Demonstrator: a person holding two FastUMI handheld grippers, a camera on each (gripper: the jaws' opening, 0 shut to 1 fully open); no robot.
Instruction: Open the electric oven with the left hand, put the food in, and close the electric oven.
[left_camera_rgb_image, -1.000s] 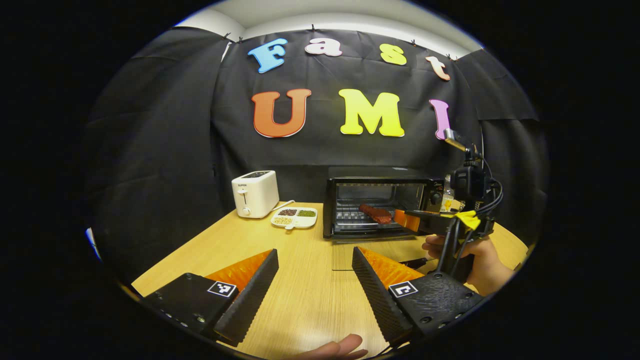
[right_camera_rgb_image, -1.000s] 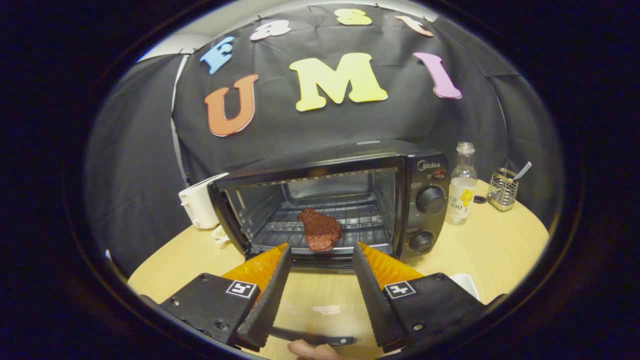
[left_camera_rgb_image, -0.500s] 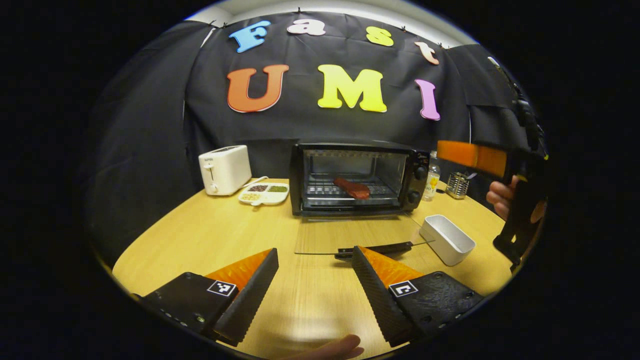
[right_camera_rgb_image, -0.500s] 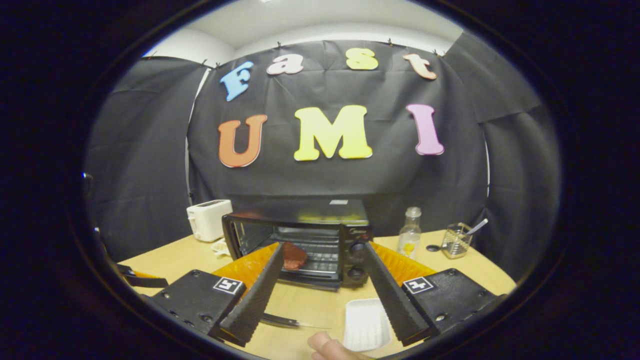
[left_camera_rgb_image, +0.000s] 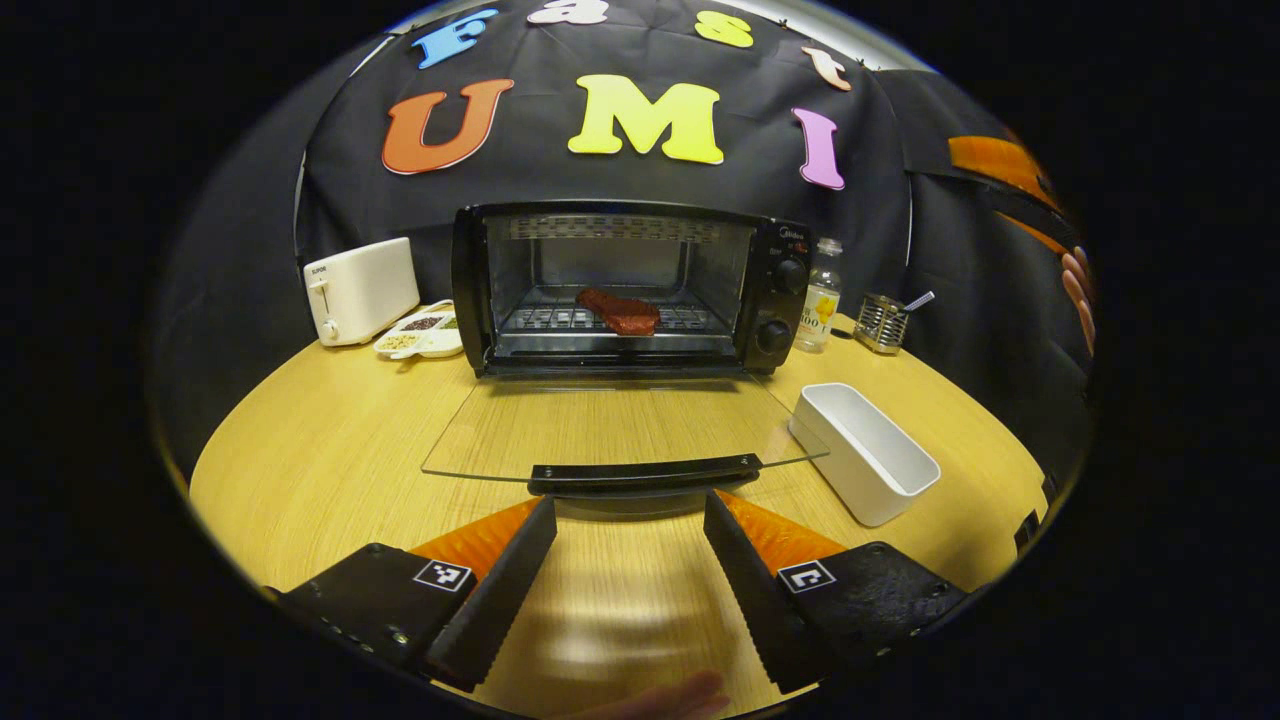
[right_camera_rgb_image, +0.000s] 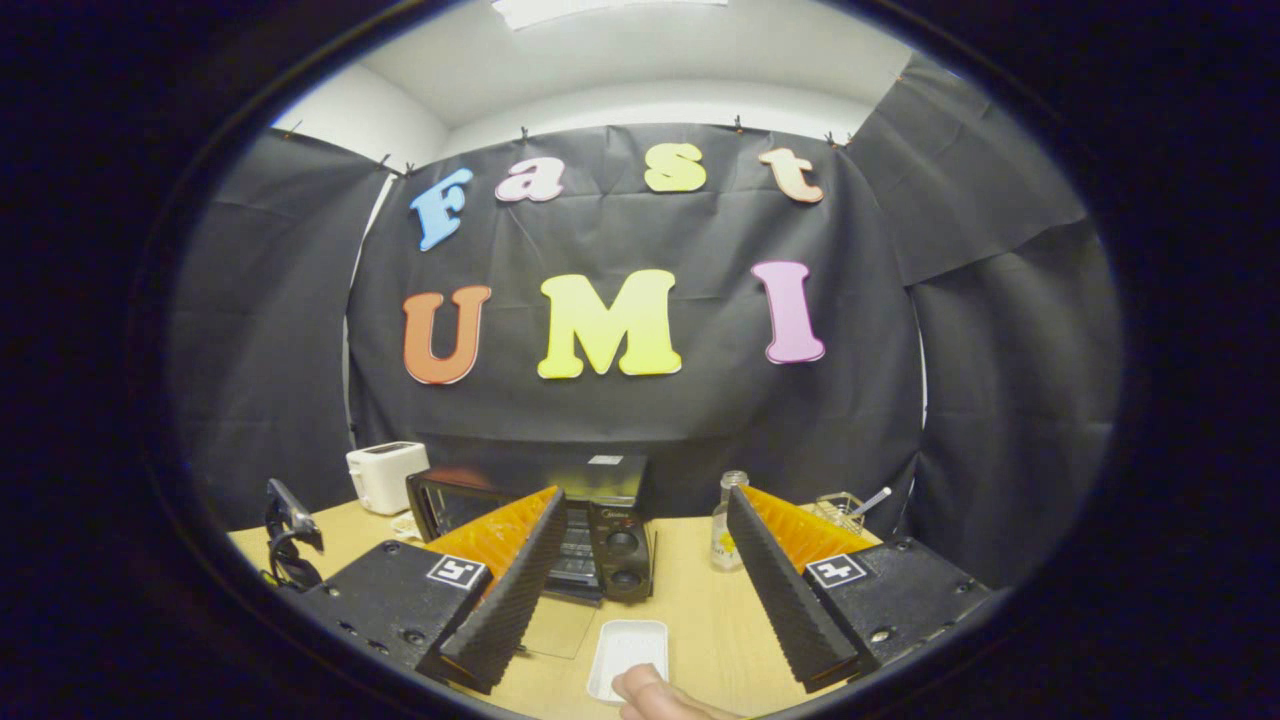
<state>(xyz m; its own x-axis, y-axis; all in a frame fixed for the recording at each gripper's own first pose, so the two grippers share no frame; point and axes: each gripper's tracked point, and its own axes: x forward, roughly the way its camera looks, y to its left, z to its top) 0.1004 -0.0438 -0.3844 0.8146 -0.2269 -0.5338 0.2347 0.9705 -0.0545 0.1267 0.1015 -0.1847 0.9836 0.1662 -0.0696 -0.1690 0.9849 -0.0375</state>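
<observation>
One electric oven (left_camera_rgb_image: 630, 285) stands at the centre of the left gripper view, a black box with two knobs (left_camera_rgb_image: 782, 305) stacked on its right panel and its glass door (left_camera_rgb_image: 620, 430) folded down flat toward the camera, the dark door handle (left_camera_rgb_image: 645, 475) just above the gripper's fingertips. One piece of food (left_camera_rgb_image: 620, 311), a flat reddish-brown slab, lies on the wire rack (left_camera_rgb_image: 560, 320) inside the open cavity. The left gripper (left_camera_rgb_image: 628, 520) sits at the bottom centre with its two fingers spread wide, holding nothing, both tips just below the handle; whether they touch it cannot be told. On the wooden table (left_camera_rgb_image: 320, 440) are one white toaster (left_camera_rgb_image: 360, 290) at the left, one divided dish (left_camera_rgb_image: 420, 338) beside it, one empty white rectangular container (left_camera_rgb_image: 865, 455) at the right, one clear bottle (left_camera_rgb_image: 820, 298) and one wire holder (left_camera_rgb_image: 882, 322) right of the oven. A person's fingers (left_camera_rgb_image: 1078, 295) show at the far right edge. In the right gripper view the right gripper (right_camera_rgb_image: 640, 510) is raised, its two fingers apart and empty; between them, lower centre, the oven (right_camera_rgb_image: 600, 530) appears small, with the toaster (right_camera_rgb_image: 385, 476) at lower left, the bottle (right_camera_rgb_image: 722, 520), and the white container (right_camera_rgb_image: 625, 645) at the bottom.
</observation>
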